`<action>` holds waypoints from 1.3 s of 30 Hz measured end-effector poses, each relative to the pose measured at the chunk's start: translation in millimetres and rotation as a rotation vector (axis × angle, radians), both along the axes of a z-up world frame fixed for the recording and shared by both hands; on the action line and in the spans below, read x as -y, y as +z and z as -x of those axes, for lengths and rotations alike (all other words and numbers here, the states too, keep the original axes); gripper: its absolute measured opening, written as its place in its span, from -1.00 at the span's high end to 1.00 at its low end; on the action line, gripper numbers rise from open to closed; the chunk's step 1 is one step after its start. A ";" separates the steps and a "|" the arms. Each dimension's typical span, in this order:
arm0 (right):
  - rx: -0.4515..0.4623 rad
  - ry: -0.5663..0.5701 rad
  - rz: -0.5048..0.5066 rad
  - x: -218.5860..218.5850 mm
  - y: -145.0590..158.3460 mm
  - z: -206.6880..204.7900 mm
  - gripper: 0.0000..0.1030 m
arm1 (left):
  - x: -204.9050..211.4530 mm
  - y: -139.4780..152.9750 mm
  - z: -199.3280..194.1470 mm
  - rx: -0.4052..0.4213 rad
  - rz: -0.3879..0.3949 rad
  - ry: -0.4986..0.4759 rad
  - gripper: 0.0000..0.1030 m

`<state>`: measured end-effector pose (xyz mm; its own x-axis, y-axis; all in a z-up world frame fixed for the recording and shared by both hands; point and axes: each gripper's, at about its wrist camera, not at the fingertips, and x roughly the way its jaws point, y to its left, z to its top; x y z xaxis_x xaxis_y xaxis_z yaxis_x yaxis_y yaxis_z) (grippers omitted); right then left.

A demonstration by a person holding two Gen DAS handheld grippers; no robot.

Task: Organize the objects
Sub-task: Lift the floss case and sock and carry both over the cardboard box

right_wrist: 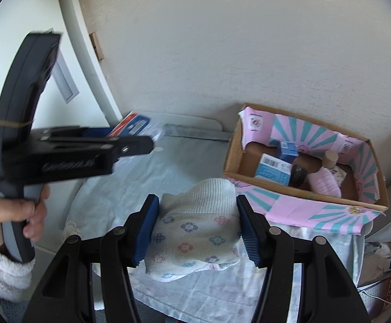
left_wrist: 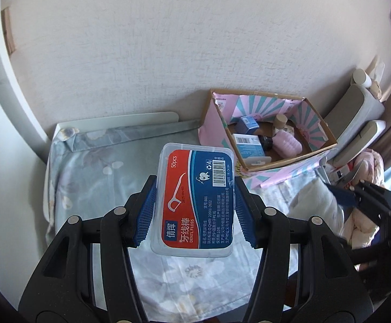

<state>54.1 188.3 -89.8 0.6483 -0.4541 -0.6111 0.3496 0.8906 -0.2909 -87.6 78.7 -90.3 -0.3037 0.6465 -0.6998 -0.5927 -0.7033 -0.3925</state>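
My left gripper (left_wrist: 195,212) is shut on a clear dental floss box (left_wrist: 195,202) with a red and blue label, held above the floral cloth. The box also shows in the right wrist view (right_wrist: 134,125), in the left gripper (right_wrist: 152,142) at the left. My right gripper (right_wrist: 198,228) has its blue pads against both sides of a folded white knit cloth (right_wrist: 195,223) with small flower patterns, lying on the table. The right gripper (left_wrist: 356,193) appears at the right edge of the left wrist view beside the knit cloth (left_wrist: 313,202).
A cardboard box (left_wrist: 327,132) lined with pink and teal paper stands at the back right, also in the right wrist view (right_wrist: 300,188). It holds small blue cartons (right_wrist: 273,172), a dark jar (right_wrist: 299,175) and a pink bottle (right_wrist: 326,180). A wall rises behind the table.
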 end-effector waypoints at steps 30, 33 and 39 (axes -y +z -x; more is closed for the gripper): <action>-0.001 -0.110 -0.035 105.5 46.9 64.2 -0.04 | -90.5 21.5 -44.4 0.005 -0.042 0.011 0.00; -0.005 -0.111 -0.036 114.6 50.2 66.9 -0.04 | -100.6 23.4 -43.0 0.006 -0.044 0.013 0.00; -0.007 -0.120 -0.030 137.0 66.2 68.3 -0.04 | -122.0 32.1 -33.2 -0.009 -0.039 0.018 0.00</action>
